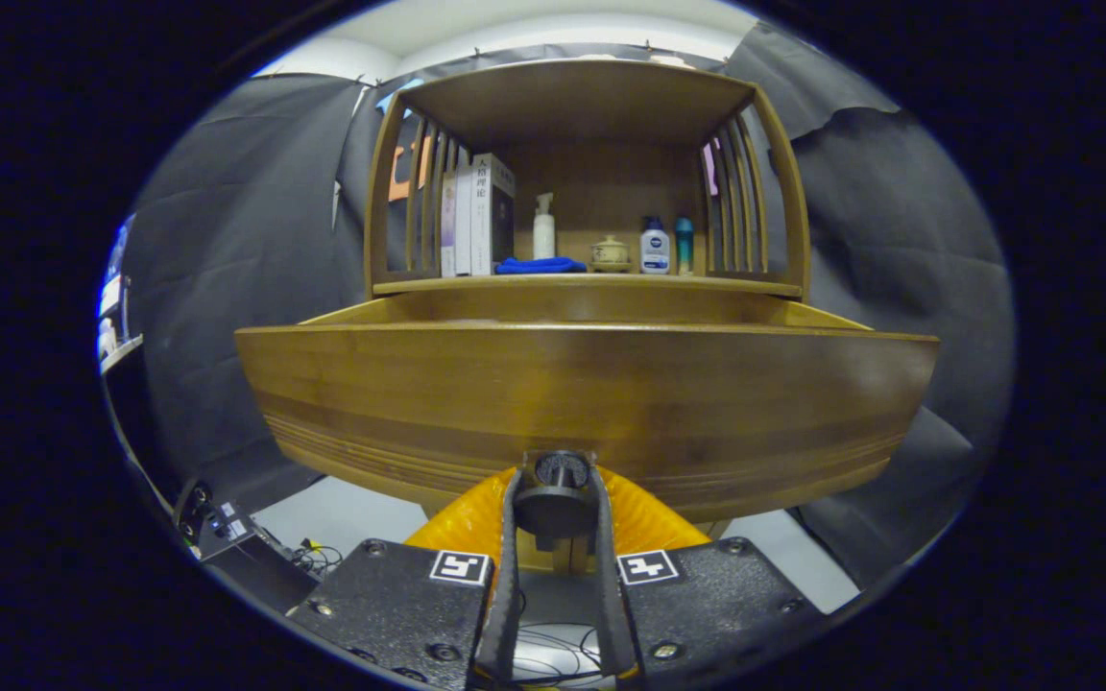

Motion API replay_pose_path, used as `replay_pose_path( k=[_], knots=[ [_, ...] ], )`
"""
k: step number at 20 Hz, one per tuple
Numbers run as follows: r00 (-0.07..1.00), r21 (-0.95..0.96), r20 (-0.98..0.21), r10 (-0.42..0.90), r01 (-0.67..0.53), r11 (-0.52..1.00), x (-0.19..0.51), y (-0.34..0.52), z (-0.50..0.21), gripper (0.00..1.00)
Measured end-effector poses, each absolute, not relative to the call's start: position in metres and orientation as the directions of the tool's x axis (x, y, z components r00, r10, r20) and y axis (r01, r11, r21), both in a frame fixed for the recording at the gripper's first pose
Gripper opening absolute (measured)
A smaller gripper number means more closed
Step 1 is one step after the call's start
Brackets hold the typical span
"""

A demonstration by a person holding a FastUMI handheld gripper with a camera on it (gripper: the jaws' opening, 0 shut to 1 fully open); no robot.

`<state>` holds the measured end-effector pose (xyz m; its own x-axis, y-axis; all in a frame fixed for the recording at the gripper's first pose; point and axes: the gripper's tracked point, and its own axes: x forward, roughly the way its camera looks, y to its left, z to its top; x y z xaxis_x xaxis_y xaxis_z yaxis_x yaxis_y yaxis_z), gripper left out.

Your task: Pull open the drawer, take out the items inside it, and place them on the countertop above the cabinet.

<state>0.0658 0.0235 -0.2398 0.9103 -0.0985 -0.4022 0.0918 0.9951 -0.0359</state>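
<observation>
A wooden cabinet drawer [582, 393] stands pulled out toward me, its broad front panel just ahead of the fingers. A dark round knob [555, 507] at the bottom middle of that panel sits between my fingers, and my gripper [556, 480] is shut on it. The drawer's inside is hidden behind its front panel. Above it lies the wooden countertop [726, 284] under a shelf hood. On it stand books [478, 216], a white pump bottle [543, 230], a folded blue cloth [541, 265], a small lidded pot [610, 253], a white bottle [654, 248] and a teal bottle [684, 245].
Slatted wooden sides [740, 197] close in the countertop left and right. Black cloth walls surround the cabinet. On the pale floor at lower left lie a dark box with cables [227, 528].
</observation>
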Motion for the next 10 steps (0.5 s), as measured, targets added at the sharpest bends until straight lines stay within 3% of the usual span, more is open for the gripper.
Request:
replay_pose_path(
  k=[4, 7, 10],
  knots=[
    [0.868, -0.007, -0.486, -0.099, 0.110, 0.994, 0.062, 0.023, -0.237, 0.47],
    [0.868, 0.009, -0.483, -0.111, 0.132, 0.991, 0.056, 0.024, -0.212, 0.55],
    [0.866, -0.005, -0.488, -0.114, 0.127, 0.992, 0.050, 0.029, -0.190, 1.00]
  ],
)
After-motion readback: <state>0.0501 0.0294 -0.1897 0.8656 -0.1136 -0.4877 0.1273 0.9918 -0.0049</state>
